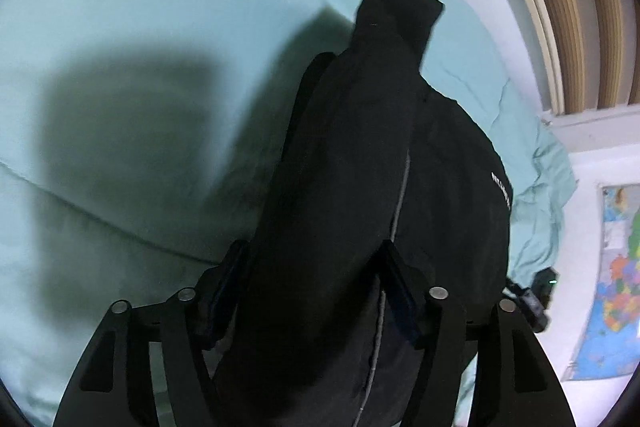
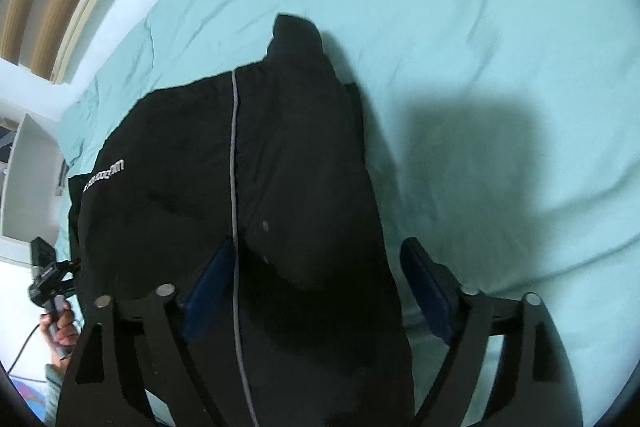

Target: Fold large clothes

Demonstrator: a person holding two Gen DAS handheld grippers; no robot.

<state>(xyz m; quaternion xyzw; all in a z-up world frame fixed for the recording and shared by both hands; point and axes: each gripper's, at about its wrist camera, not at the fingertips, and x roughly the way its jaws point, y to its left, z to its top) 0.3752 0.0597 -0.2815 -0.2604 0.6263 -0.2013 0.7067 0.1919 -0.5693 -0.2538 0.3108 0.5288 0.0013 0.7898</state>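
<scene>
Two grippers hold one black garment (image 1: 360, 187) above a bed covered in a pale teal sheet (image 1: 140, 7). In the left wrist view the left gripper (image 1: 316, 291) has its fingers (image 1: 224, 287) spread around a thick bundle of the black cloth, which fills the gap between them and runs forward to a bunched tip lying on or just over the sheet; the cloth presses both pads, so the jaws look clenched on it, though wide apart. A thin grey seam line (image 1: 400, 203) runs lengthways down the fabric, and a small line of white lettering (image 1: 500, 191) sits near its right edge. In the right wrist view the right gripper (image 2: 316, 291) likewise straddles the garment (image 2: 280, 167): the left blue pad (image 2: 208, 291) is pressed into the cloth beside the grey seam (image 2: 234, 167), while the right pad (image 2: 424, 287) stands a little clear of the fabric edge, with sheet (image 2: 460, 7) showing between, so I cannot tell if this jaw truly grips. White lettering (image 2: 105, 175) shows near the garment's left edge. Dark shadows fall on the sheet beside the cloth in both views. At the far left of the right view the person's hand (image 2: 64, 327) holds the other tool's handle. A wooden headboard (image 1: 560, 7) curves behind the bed, and a coloured map (image 1: 616, 279) hangs on the wall.
</scene>
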